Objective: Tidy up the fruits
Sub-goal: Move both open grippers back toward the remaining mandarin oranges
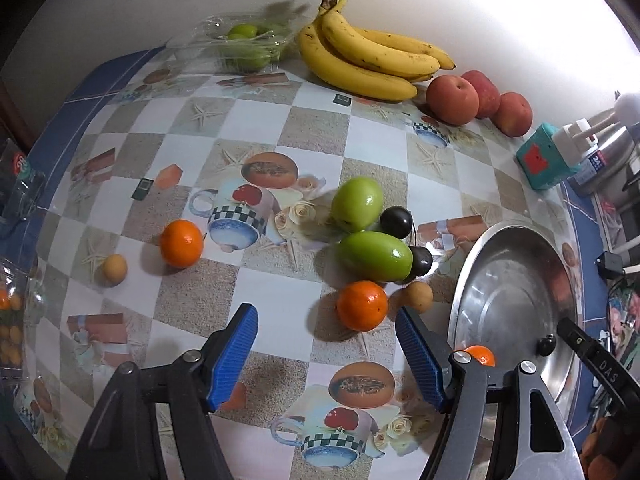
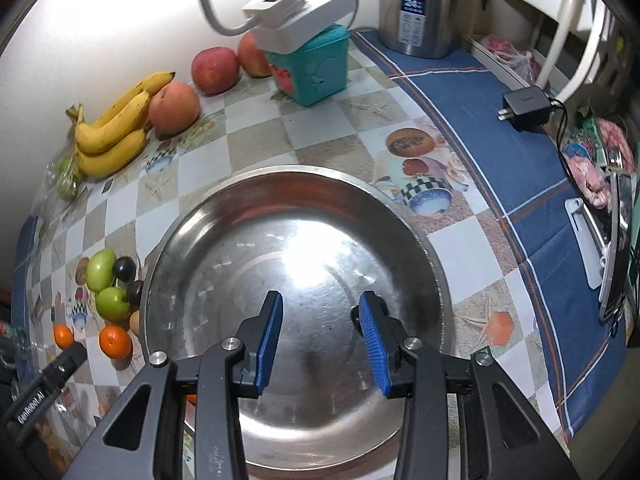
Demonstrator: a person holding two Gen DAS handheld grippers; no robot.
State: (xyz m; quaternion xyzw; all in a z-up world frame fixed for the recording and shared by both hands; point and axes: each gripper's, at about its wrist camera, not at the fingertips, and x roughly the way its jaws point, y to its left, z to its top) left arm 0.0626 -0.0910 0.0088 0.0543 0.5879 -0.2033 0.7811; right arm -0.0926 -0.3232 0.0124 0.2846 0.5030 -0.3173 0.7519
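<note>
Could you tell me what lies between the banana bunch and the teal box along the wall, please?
Three apples lie between the bananas and the teal box. The left wrist view shows all three; in the right wrist view one is partly hidden.

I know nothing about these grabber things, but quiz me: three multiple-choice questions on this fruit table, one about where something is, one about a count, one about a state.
1. Where do the bananas lie?
A. in the metal bowl
B. against the wall beside the red apples
C. between the left gripper's fingers

2. How many red apples sit by the wall?
A. one
B. three
C. five

3. What is between the blue pads of the right gripper over the metal bowl?
A. nothing
B. a banana
C. a green fruit

Answers:
1 B: the bunch rests at the wall, right next to the apples.
2 B: both views show three of them.
3 A: only the bare bowl floor shows in the gap between its pads.
</note>
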